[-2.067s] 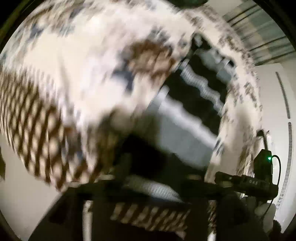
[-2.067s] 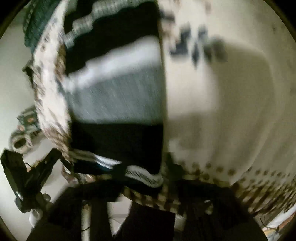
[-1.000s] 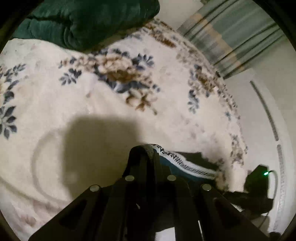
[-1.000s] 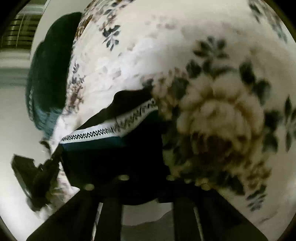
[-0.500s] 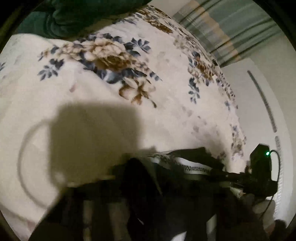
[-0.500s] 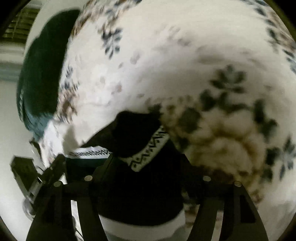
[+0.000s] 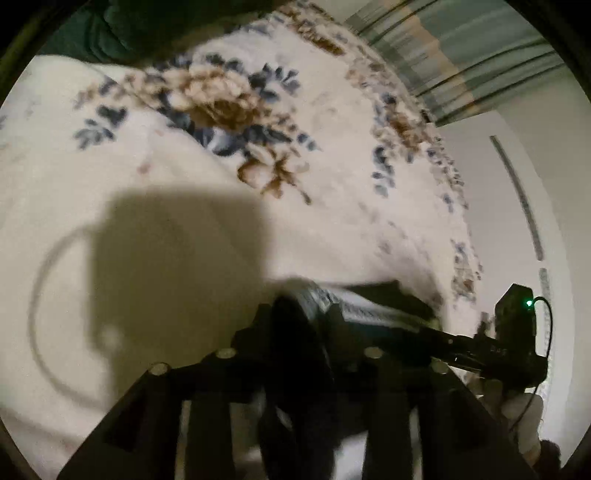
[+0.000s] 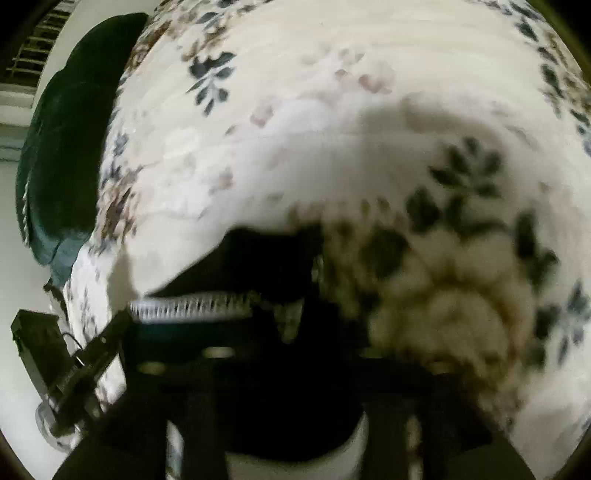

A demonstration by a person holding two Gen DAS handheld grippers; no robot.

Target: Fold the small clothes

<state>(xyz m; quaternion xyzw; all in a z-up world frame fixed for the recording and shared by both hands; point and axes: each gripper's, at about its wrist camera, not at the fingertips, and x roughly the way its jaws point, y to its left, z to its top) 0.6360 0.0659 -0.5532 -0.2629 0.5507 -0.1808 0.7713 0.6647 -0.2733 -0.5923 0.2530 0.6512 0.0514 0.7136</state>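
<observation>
A small dark garment with a white zigzag band (image 7: 373,312) lies bunched on the floral blanket (image 7: 184,166) near its edge. In the left wrist view my left gripper (image 7: 297,315) straddles a dark fold of it; its jaws are opening and the pads stand clear of the cloth. The right wrist view shows the same garment (image 8: 266,254), its white band at the left. My right gripper (image 8: 295,332) hangs over it, blurred and dark, jaws opening with cloth lying loose between them. Each gripper's housing shows at the edge of the other's view.
A dark green quilt (image 7: 147,29) (image 8: 62,166) is heaped at the blanket's far end. Striped curtains (image 7: 461,55) hang beyond the bed. The blanket's edge (image 7: 461,280) drops off beside the garment, with pale floor (image 7: 517,184) past it.
Two seconds ago the garment was swinging in the air; a second ago both grippers were shut on it at the blanket. Both sets of jaws have since parted and the cloth rests loose.
</observation>
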